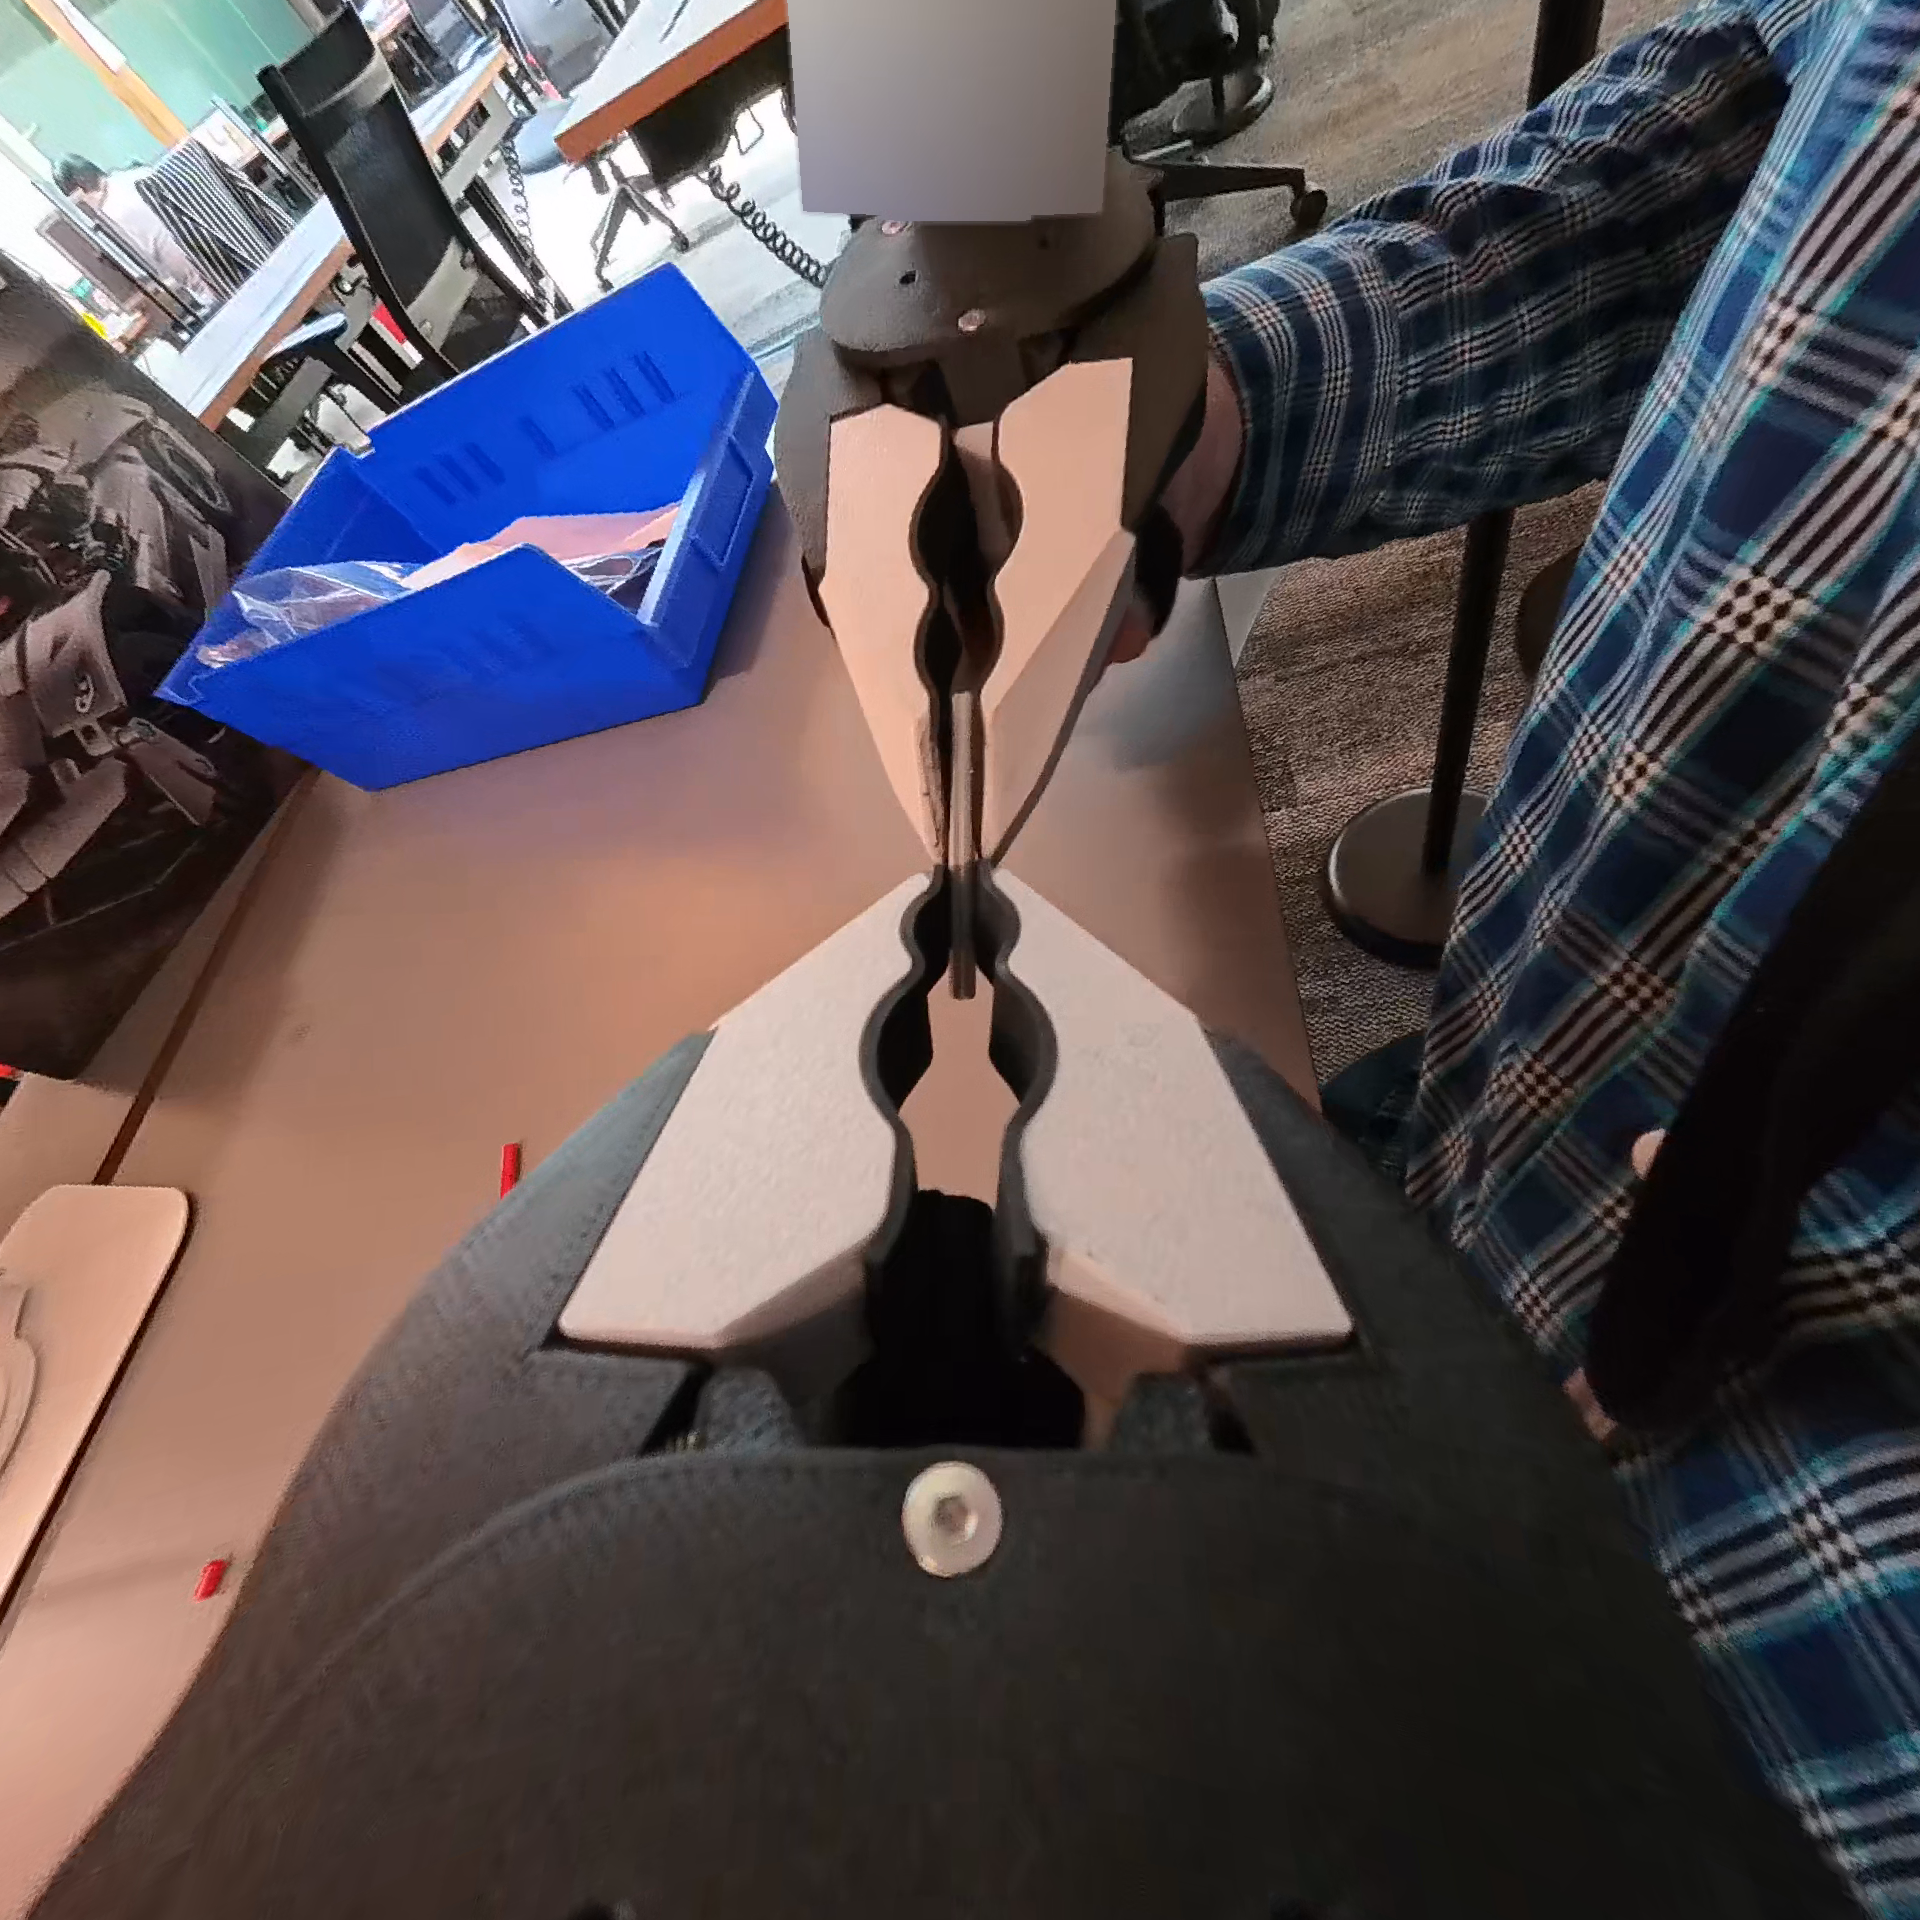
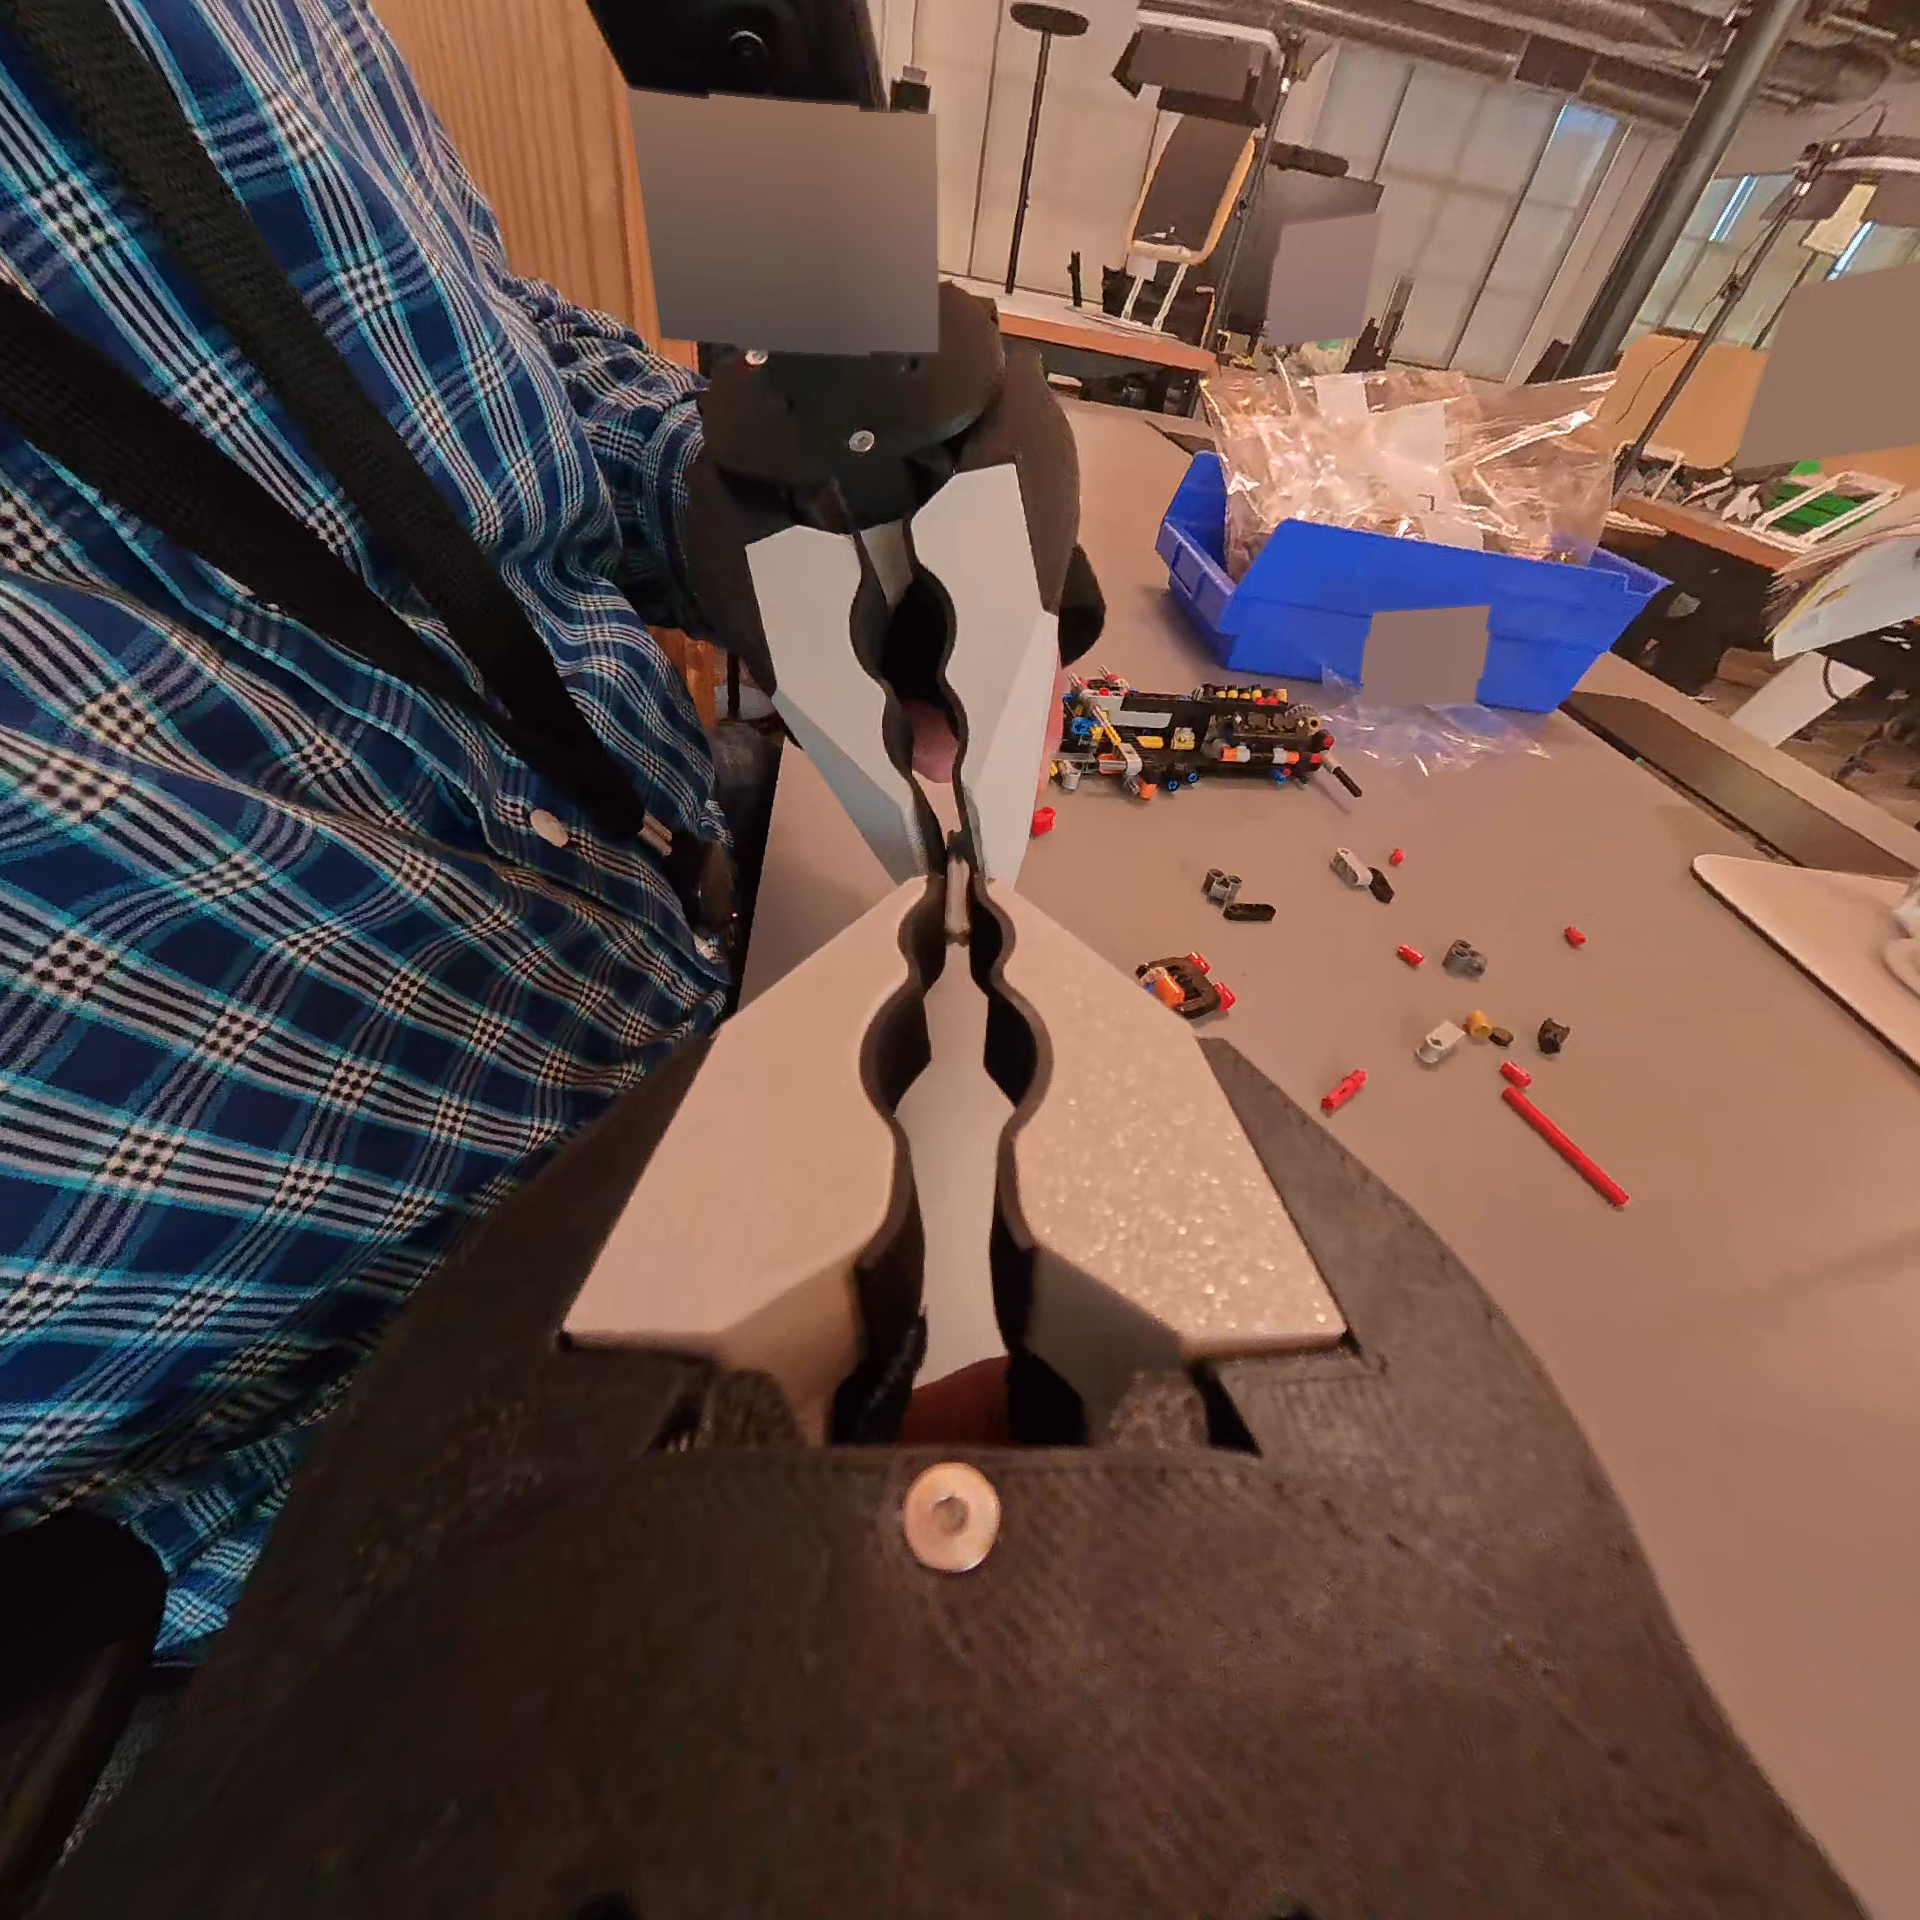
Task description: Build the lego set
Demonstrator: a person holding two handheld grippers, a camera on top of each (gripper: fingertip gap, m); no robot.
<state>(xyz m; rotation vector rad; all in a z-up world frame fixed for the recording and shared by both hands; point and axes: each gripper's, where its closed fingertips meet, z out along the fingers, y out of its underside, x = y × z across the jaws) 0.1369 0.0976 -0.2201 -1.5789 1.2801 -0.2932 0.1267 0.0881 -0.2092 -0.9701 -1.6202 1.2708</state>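
Now | left gripper [image 1: 958, 883] fingers pinch grey axle [image 1: 964, 821] | right gripper [image 2: 951, 883] fingers pinch opposite end

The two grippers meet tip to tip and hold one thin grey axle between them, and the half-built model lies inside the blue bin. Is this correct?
Not quite. The two grippers do share the thin grey axle, but the half-built model lies on the table, in front of the blue bin, not inside it. The right wrist view shows this.

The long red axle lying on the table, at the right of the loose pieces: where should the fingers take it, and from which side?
Probably at the middle of the long red axle, coming straight down from above. It lies flat and diagonal on the table, so the fingers should close across its thin width. Its nearest neighbour, a short red pin, sits by its upper end.
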